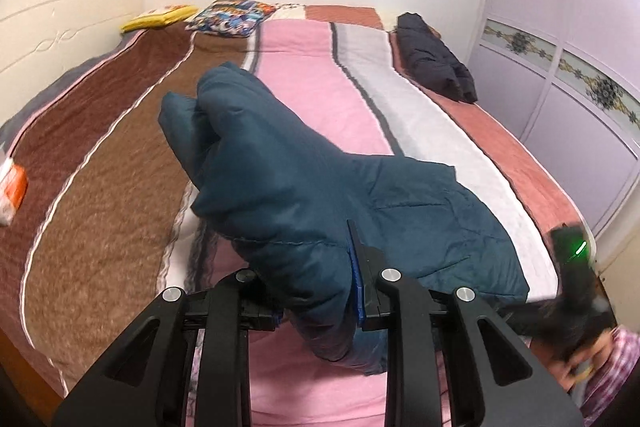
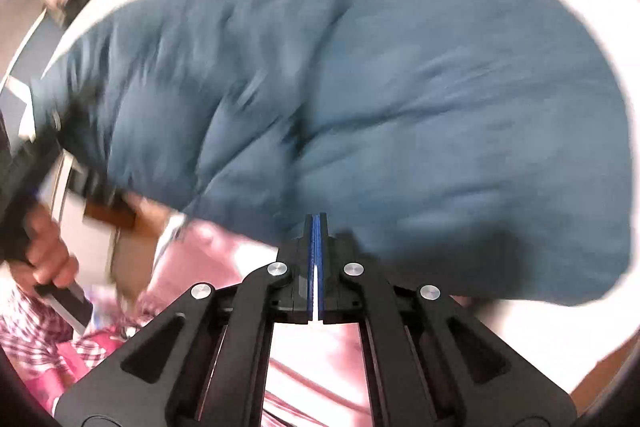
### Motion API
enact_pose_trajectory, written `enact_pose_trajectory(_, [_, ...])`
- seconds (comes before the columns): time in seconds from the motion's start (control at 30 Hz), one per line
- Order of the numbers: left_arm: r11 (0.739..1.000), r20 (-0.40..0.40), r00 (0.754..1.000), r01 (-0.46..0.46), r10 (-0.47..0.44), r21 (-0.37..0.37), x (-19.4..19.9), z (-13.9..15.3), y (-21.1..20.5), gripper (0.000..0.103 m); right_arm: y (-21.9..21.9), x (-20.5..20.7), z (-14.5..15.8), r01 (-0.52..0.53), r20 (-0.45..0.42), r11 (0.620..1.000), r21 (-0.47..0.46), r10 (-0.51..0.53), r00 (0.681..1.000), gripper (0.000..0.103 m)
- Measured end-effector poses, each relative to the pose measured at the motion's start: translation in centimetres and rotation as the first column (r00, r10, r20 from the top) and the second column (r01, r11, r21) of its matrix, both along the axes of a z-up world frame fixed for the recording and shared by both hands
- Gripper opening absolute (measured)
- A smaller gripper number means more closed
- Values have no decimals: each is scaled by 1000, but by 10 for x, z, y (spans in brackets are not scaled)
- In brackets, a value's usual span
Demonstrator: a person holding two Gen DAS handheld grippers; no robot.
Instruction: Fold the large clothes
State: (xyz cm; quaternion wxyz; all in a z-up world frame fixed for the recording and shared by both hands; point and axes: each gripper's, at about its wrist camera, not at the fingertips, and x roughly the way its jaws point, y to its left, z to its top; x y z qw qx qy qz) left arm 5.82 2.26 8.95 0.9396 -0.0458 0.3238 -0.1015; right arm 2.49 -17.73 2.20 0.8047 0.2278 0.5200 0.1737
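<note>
A teal padded jacket [image 1: 304, 183] lies on the striped bedspread [image 1: 120, 163], its sleeve end raised toward the headboard. My left gripper [image 1: 320, 267] is shut on a thick fold of the jacket; the left finger is hidden by cloth, and the right finger's blue pad [image 1: 355, 267] shows. In the blurred right wrist view the jacket [image 2: 380, 99] fills the frame. My right gripper [image 2: 317, 227] has its pads pressed together at the jacket's lower edge; the tips vanish under the cloth. The right gripper also shows blurred in the left wrist view [image 1: 572, 267].
A folded dark jacket [image 1: 434, 57] lies at the bed's far right. Pillows [image 1: 230, 17] lie by the wall. A white headboard [image 1: 60, 23] is at left, lilac wardrobe doors [image 1: 580, 87] at right. An orange-white pack [image 1: 12, 191] lies at the left edge.
</note>
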Motion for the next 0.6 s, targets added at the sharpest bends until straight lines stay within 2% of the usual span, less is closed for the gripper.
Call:
enact_pose_trajectory(0.07, [1000, 9, 1000, 22, -23, 9, -1, 4, -9, 25, -47, -7, -2, 148, -1, 989, -14, -148, 989, 0])
enact_pose_trajectory(0.13, [999, 17, 999, 43, -43, 15, -1, 7, -18, 25, -83, -8, -17, 256, -37, 966, -26, -257, 966, 4])
enact_pose_trajectory(0.17, [998, 21, 998, 55, -55, 21, -2, 9, -24, 25, -93, -6, -25, 274, -50, 962, -18, -275, 960, 4])
enact_pose_trajectory(0.33, [991, 32, 992, 124, -125, 52, -2, 16, -55, 25, -93, 30, -64, 240, -111, 965, 101, -229, 967, 4])
enact_pose_trajectory(0.4, [984, 35, 986, 162, -164, 69, -3, 17, -71, 25, -83, 35, -67, 226, -104, 968, 105, -215, 971, 3])
enact_pose_trajectory(0.5, [966, 27, 970, 239, -243, 96, -3, 14, -101, 25, -79, 39, -71, 201, -89, 975, 93, -192, 977, 3])
enact_pose_trajectory(0.6, [931, 11, 940, 337, -342, 139, -3, 4, -137, 25, -90, 35, -71, 198, -91, 971, 132, -187, 978, 3])
